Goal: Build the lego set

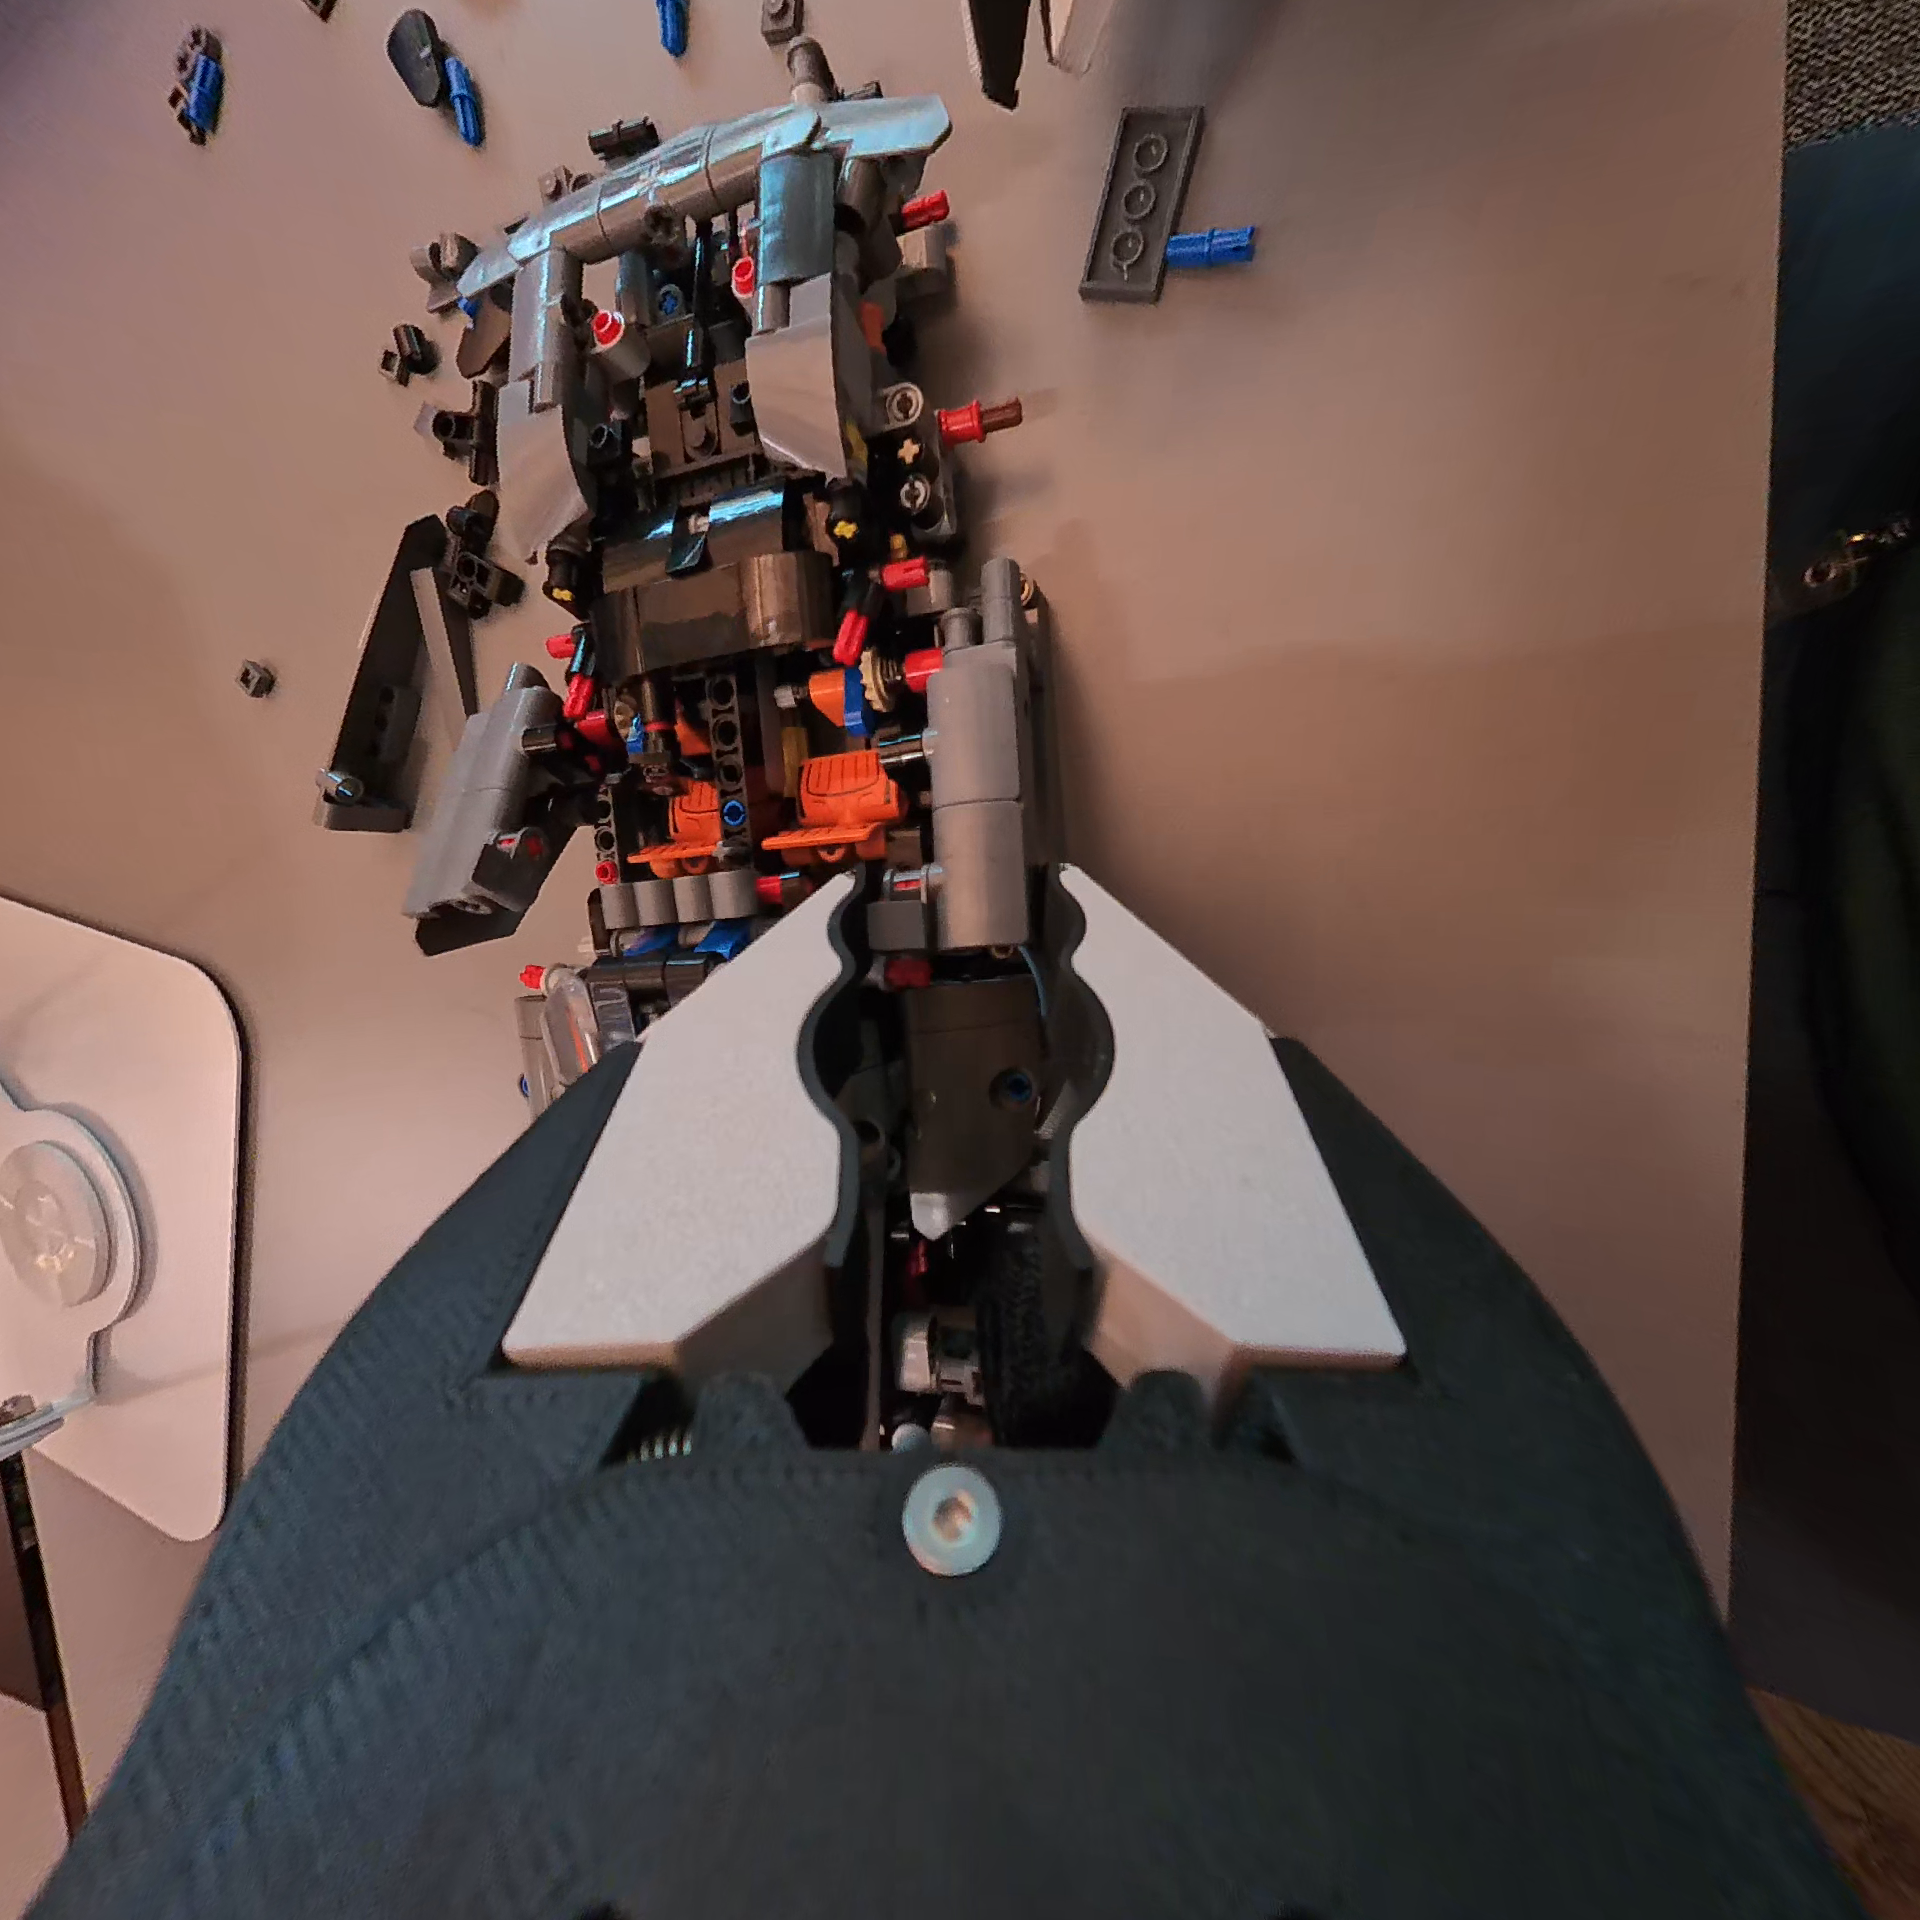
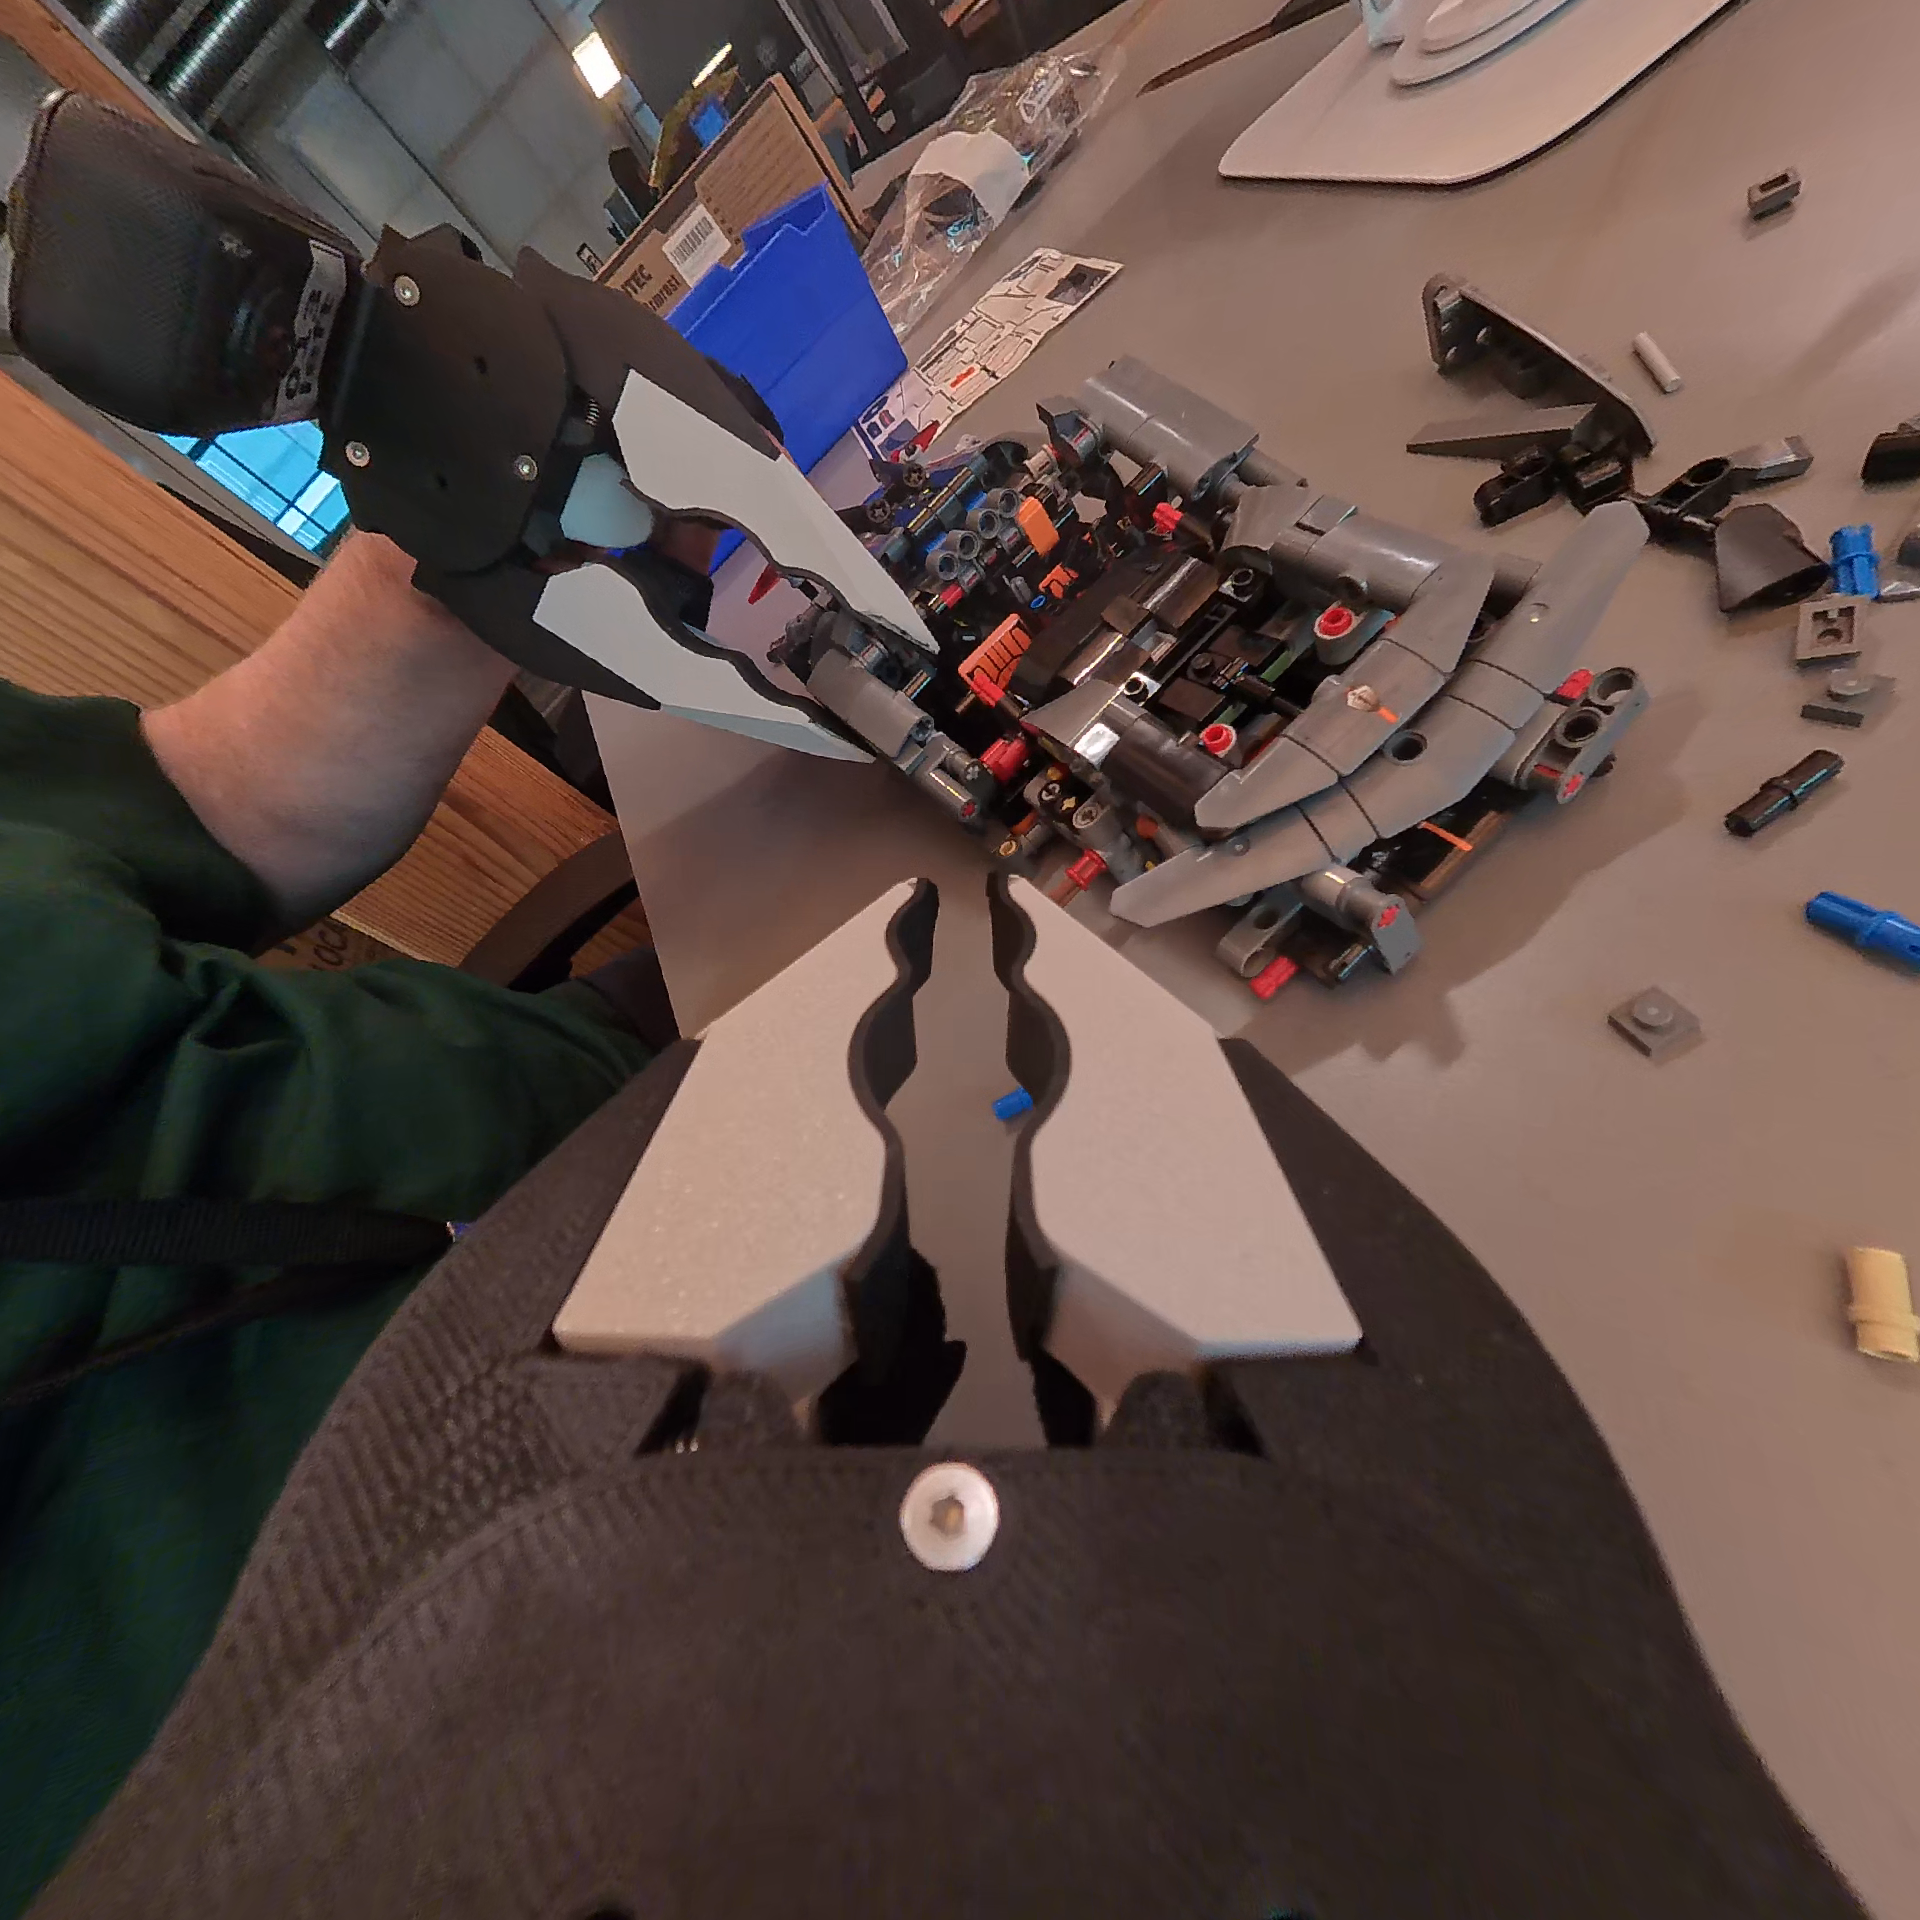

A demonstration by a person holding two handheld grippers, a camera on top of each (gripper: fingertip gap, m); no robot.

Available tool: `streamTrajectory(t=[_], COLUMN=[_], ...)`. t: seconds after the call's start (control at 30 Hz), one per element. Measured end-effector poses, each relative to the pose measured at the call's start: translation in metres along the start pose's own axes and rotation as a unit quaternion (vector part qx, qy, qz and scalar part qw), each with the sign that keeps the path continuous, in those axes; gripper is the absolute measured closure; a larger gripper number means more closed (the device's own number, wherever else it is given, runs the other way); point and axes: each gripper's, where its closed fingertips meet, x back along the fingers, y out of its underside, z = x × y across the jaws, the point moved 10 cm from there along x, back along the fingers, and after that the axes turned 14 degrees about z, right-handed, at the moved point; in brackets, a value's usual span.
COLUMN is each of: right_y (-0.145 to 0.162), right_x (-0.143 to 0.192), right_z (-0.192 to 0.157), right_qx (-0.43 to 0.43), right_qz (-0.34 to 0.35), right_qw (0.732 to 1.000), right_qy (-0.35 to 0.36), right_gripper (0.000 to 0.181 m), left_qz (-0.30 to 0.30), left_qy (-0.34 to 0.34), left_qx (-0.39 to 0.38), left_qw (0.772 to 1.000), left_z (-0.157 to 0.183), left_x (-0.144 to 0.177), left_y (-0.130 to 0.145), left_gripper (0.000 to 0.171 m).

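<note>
A half-built grey and black lego car (image 1: 727,582) with orange seats and red pins lies on the grey table (image 1: 1403,727). My left gripper (image 1: 961,894) is shut on the grey side panel at the car's near end. In the right wrist view the car (image 2: 1247,665) sits mid-table, and the left gripper (image 2: 902,698) clamps its left end. My right gripper (image 2: 961,888) hovers above the table just short of the car. Its tips are nearly together with only a narrow slit, and it holds nothing. A small blue pin (image 2: 1010,1103) lies on the table below it.
Loose parts lie around the car: a grey plate (image 1: 1138,203), blue pins (image 1: 1210,246) (image 2: 1860,930), a black wedge panel (image 1: 390,686), a tan pin (image 2: 1883,1317), a grey tile (image 2: 1654,1023). A blue bin (image 2: 790,312) and paper sheets (image 2: 997,332) stand behind. A white base (image 1: 104,1195) is left. To the grey plate (image 1: 1138,203): right tips about 5 cm, left tips about 12 cm.
</note>
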Motion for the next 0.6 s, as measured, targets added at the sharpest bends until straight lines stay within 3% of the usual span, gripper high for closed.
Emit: streamTrajectory(t=[0.27,0.6], right_y=[0.000,0.001], right_x=[-0.001,-0.002], right_z=[0.000,-0.001], right_qx=[0.001,0.005], right_qz=[-0.004,-0.013], right_qw=[1.000,1.000], right_qy=[-0.001,0.003], right_gripper=[0.173,0.175], left_qz=[-0.001,-0.051], left_qy=[0.002,0.040], left_qx=[-0.006,-0.026], left_qw=[1.000,0.998], left_z=[-0.002,-0.011], left_x=[0.004,0.000], left_y=[-0.011,-0.032], left_gripper=[0.143,0.143])
